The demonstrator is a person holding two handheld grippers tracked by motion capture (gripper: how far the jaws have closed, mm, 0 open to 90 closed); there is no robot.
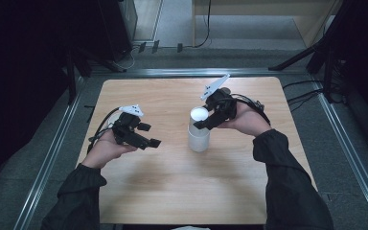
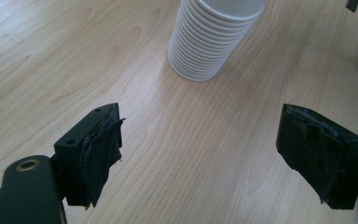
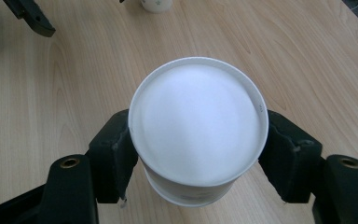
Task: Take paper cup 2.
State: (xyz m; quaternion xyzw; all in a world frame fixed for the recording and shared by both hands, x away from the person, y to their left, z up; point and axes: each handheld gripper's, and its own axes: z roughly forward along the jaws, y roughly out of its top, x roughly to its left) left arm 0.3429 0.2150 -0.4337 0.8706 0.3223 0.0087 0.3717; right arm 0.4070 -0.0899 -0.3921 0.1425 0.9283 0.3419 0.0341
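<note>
Black claws (image 1: 149, 135) (torn pads), dark sleeves (image 1: 79, 199).

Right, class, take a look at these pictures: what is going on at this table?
A person at a wooden table holds a two-jaw gripper in each hand. The right gripper has its pads on either side of the top cup of a stack of upside-down white paper cups, gripping it just below its base. The left gripper hangs open beside the stack, nothing between its jaws. The stack stands on the table, near the middle.

White ribbed cup stack (image 2: 212, 37); black tongs (image 3: 196, 154); pale wood-grain table (image 1: 172, 191).
</note>
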